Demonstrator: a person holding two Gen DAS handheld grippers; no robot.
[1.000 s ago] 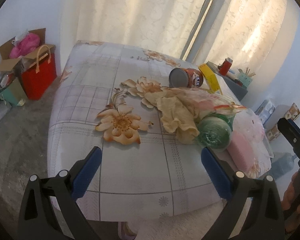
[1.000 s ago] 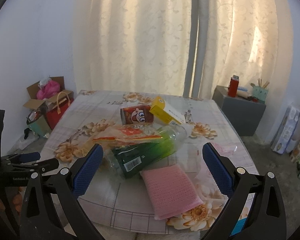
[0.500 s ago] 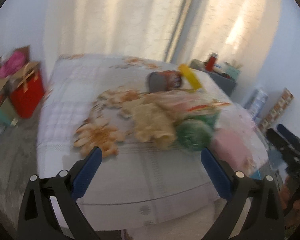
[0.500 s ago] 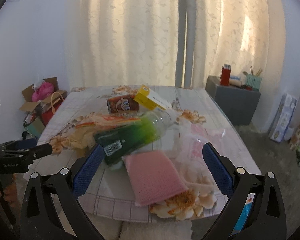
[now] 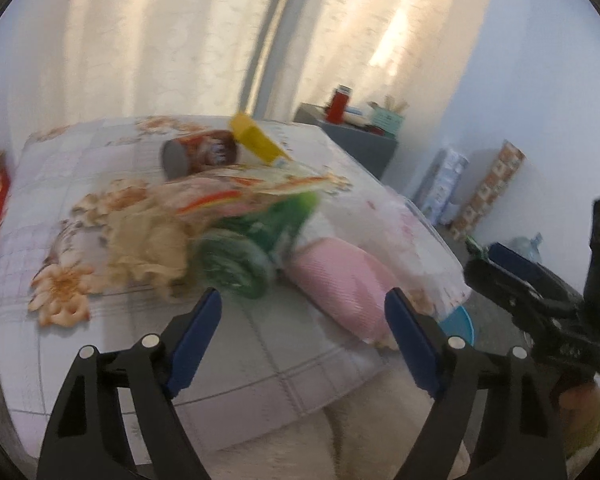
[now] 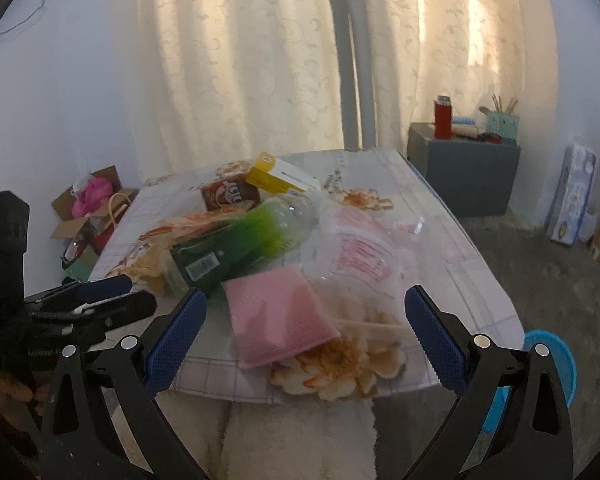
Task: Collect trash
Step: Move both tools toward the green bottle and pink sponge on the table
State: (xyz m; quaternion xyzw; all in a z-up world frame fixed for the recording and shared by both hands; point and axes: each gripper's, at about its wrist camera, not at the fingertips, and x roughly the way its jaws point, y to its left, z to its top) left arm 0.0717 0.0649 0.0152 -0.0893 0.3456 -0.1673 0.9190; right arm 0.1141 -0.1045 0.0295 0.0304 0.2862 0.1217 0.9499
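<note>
Bottle (image 5: 252, 252) | just beyond left hand-held gripper (image 5: 302, 312) | untouched

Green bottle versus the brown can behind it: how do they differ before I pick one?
The green bottle is long, see-through plastic fading to clear at its neck; the brown can is short and opaque with a cartoon label. The bottle lies nearer the grippers, beside the pink pad; the can sits farther back against the yellow box. Both lie on their sides on the table.
</note>
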